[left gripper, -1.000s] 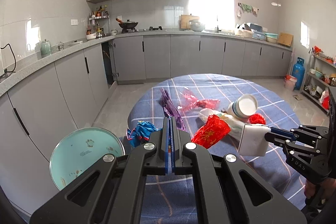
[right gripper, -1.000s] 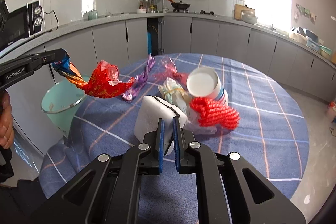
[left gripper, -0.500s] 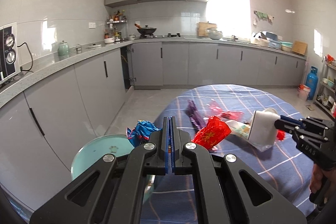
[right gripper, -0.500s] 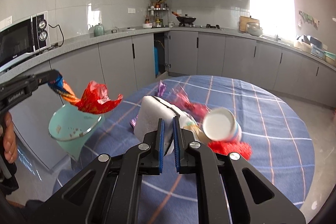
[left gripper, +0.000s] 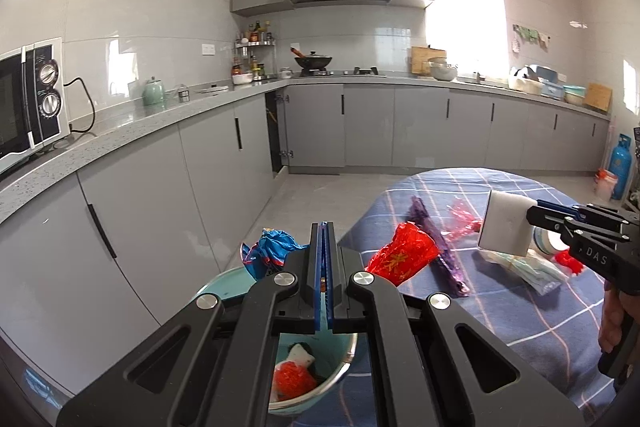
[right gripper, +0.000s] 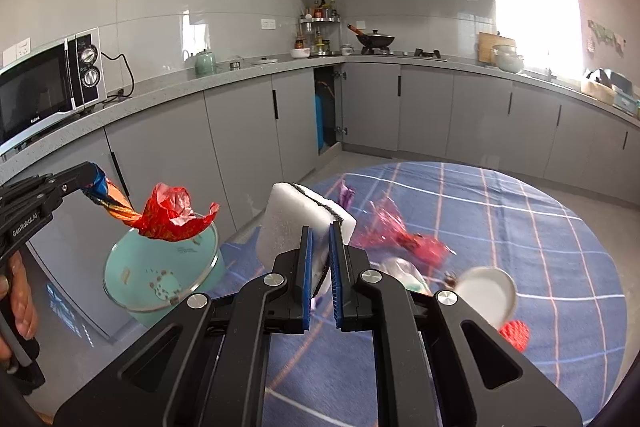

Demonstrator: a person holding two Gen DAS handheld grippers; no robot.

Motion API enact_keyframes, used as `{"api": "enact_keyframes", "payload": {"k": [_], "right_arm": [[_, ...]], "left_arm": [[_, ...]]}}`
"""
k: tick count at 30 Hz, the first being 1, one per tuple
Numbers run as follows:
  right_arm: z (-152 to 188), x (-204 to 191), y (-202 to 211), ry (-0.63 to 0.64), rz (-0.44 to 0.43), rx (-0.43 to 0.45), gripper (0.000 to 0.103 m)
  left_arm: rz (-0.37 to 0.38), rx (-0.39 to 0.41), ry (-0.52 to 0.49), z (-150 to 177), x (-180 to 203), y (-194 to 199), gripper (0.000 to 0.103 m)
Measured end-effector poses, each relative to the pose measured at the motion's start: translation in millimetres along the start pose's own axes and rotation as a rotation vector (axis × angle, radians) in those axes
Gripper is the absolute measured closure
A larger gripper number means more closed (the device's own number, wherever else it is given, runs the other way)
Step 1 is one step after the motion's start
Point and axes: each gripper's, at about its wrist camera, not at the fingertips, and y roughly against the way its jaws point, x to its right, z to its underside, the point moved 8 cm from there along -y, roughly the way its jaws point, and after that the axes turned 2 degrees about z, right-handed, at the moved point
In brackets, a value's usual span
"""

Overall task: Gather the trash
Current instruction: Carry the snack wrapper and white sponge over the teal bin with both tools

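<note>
The left gripper [left gripper: 325, 267] is squeezed tight on a crinkly wrapper [left gripper: 404, 257] that is red at one end and blue at the other end [left gripper: 268, 253]. The wrapper sticks out on both sides of the blue pads. In the right wrist view the wrapper [right gripper: 172, 219] hangs from the left gripper [right gripper: 86, 177] in the air, just above the mint green trash bin [right gripper: 160, 279]. The bin stands on the floor beside the round table [right gripper: 540, 247]. In the left wrist view some red and white trash [left gripper: 294, 375] already lies inside the bin [left gripper: 340, 367]. The right gripper [right gripper: 320, 267] is clamped on a white sponge [right gripper: 296, 223] with a dark strip along one edge, held up above the table. The left wrist view shows the sponge [left gripper: 504, 227] in the right gripper [left gripper: 534, 213] too. On the blue checked tablecloth lie a purple wrapper [left gripper: 436, 247], a pink see-through wrapper [right gripper: 394, 231], a white paper cup [right gripper: 486, 291] on its side, a small red net [right gripper: 514, 333], and a clear plastic bag [left gripper: 528, 271].
</note>
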Motion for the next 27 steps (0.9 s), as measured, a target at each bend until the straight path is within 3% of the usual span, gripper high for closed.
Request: {"api": "enact_keyframes", "payload": {"k": [27], "right_arm": [[-28.1,-66.3,-51.5,0.039,-0.120,-0.009,0.094]], "left_arm": [[-0.151,-0.031,0.061,9.5,-82.5,-8.6,0.101]]}}
